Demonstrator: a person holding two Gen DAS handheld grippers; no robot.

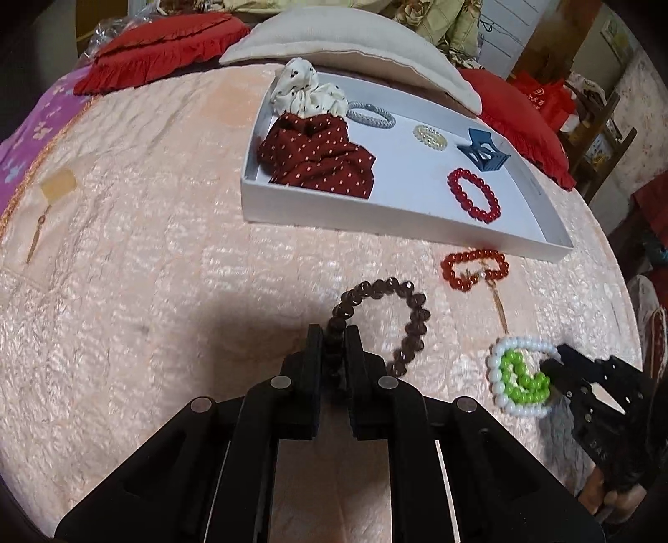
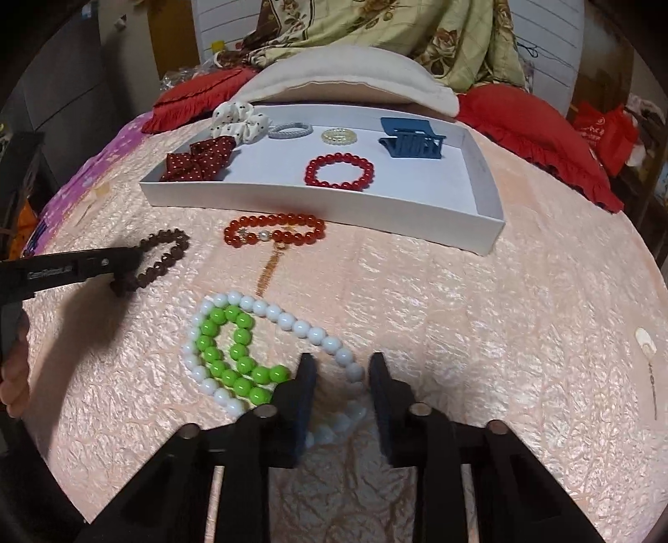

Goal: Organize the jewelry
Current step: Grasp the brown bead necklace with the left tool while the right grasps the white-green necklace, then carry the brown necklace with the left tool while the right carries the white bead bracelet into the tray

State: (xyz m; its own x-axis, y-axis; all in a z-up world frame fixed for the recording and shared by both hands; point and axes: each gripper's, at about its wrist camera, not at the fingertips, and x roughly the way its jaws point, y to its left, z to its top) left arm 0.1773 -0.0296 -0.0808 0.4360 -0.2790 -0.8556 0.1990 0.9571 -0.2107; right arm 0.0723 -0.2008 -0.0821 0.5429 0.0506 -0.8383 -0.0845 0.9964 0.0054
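Note:
My left gripper is shut on a brown bead bracelet on the pink bedspread; it also shows in the right wrist view. My right gripper is open, its fingers on either side of the white bead necklace, which lies around a green bead bracelet. An orange-red bead bracelet with a tassel lies in front of the white tray. The tray holds a red bead bracelet, a blue claw clip, two small hair ties and two scrunchies.
Red cushions and a cream pillow lie behind the tray. A floral quilt is heaped further back. A small white item lies on the bedspread at the right.

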